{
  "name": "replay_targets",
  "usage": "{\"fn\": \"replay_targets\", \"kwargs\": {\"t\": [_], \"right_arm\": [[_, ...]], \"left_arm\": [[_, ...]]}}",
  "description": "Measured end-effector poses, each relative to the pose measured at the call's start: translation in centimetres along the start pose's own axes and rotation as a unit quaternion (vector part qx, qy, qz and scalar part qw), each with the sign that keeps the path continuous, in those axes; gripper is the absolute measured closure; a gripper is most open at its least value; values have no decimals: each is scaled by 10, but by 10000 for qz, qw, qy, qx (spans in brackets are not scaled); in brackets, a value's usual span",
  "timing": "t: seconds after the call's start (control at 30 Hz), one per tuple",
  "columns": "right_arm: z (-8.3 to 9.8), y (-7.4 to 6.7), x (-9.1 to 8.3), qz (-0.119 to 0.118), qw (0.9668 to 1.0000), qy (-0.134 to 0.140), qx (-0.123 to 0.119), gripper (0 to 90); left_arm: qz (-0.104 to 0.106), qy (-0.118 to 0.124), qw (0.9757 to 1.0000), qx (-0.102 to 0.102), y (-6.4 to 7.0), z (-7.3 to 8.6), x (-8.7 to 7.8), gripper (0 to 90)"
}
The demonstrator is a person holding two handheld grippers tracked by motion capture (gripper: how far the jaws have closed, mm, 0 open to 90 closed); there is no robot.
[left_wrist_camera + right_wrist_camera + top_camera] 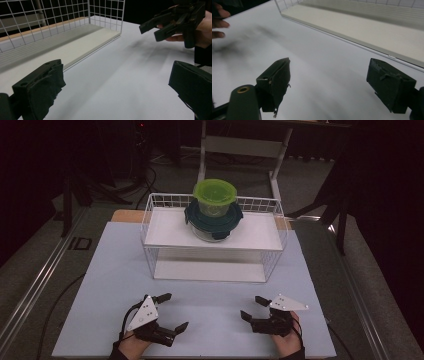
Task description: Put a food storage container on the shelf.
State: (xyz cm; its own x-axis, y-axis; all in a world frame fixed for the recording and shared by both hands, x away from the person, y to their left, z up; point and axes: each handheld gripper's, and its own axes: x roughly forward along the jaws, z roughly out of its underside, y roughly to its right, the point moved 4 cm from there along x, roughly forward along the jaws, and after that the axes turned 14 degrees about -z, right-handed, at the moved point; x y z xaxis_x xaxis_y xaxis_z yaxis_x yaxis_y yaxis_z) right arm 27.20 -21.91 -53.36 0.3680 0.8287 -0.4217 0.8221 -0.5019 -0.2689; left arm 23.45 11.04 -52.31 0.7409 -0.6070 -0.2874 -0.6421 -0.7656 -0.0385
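Note:
A white wire rack (212, 251) stands at the middle of the pale tabletop (115, 270). On its upper shelf sits a clear container with a dark teal lid (213, 220), and a smaller container with a lime green lid (215, 192) is stacked on it. My left gripper (174, 312) rests open near the front left, jaws wide apart and empty (117, 85). At the front right my right gripper (254, 307) is also open and empty (329, 82). The two grippers point toward each other. The right gripper (153, 28) appears in the left gripper view, held by a hand.
The rack's lower shelf (210, 270) is bare, seen close in both gripper views (62, 47) (372, 27). A table frame (240, 145) and cables (145, 180) stand on the dark floor behind. Fingers of the left hand (219, 23) show at the right gripper view's left edge.

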Motion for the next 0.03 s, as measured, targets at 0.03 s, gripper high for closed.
{"fn": "replay_targets", "kwargs": {"t": [0.03], "right_arm": [[0, 1, 0, -21, 10000, 16, 39, 187]], "left_arm": [[0, 0, 10000, 0, 0, 0, 0, 4]]}}
